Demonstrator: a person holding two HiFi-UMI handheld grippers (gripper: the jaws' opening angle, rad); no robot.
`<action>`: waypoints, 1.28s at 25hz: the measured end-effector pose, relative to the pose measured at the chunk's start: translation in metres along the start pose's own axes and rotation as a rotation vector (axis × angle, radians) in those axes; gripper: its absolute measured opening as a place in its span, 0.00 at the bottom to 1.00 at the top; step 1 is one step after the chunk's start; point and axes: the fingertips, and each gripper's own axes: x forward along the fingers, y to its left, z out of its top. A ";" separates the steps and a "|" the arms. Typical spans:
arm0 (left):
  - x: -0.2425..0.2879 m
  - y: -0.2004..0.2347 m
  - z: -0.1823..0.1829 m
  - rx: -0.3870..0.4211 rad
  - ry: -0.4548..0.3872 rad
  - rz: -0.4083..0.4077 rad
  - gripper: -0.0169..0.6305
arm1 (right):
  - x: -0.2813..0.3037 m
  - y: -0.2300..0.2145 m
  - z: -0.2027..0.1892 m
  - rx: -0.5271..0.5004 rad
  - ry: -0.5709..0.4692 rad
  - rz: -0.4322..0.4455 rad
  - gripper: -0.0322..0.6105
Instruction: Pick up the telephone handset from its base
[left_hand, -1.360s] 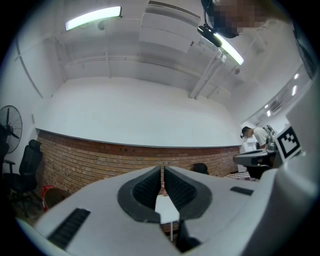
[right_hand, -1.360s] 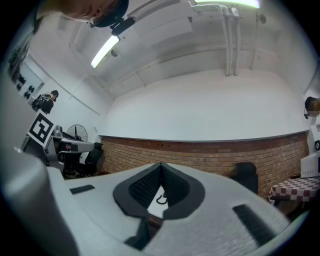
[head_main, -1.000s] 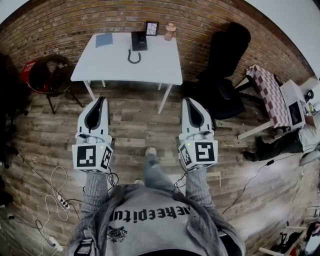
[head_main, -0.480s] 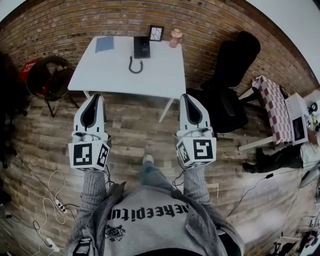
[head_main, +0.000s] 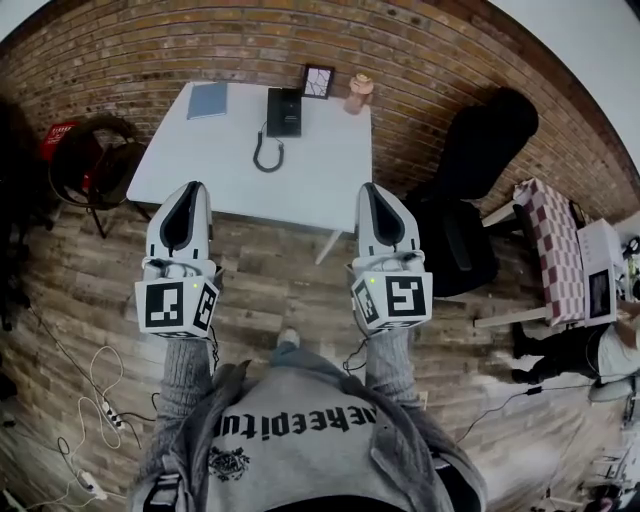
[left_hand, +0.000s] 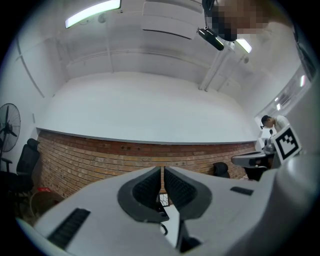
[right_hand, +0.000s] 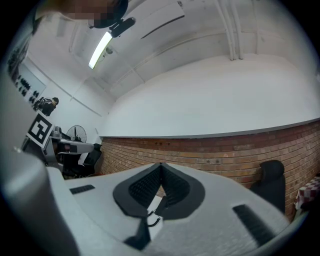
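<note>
In the head view, the person is standing on the wooden floor (head_main: 270, 280) short of the white bench (head_main: 200, 165), holding the left gripper (head_main: 191, 188) and the right gripper (head_main: 370, 188) side by side, both pointing at it. The telephone (head_main: 284, 112) is sitting at the far edge of the bench by the brick wall (head_main: 420, 60), with its handset (head_main: 275, 110) apparently lying on the base and the coiled cord (head_main: 264, 155) trailing toward the person. Both grippers are well apart from it.

In the left gripper view, the left gripper (left_hand: 162, 172) is showing its fingers (left_hand: 147, 190) pressed together with nothing between them; only a sliver of bench is peeking through below.

In the right gripper view, the right gripper (right_hand: 160, 166) is likewise keeping its fingers (right_hand: 145, 187) closed on nothing, their tips meeting, with a bit of cord (right_hand: 151, 214) showing beneath.

The step in hand looks like the approach, with the pick not yet begun. The next move is calling for closing the gap to the bench, spreading one gripper's fingers, and lining them up across the handset's narrow middle.
</note>
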 end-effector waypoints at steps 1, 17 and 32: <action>0.009 -0.001 -0.001 0.003 0.001 0.003 0.06 | 0.008 -0.005 -0.001 0.000 -0.001 0.004 0.05; 0.086 -0.002 -0.032 0.024 0.004 0.051 0.06 | 0.080 -0.054 -0.039 0.029 -0.001 0.062 0.05; 0.185 0.047 -0.073 0.011 0.018 0.018 0.06 | 0.179 -0.074 -0.077 0.026 0.028 0.021 0.05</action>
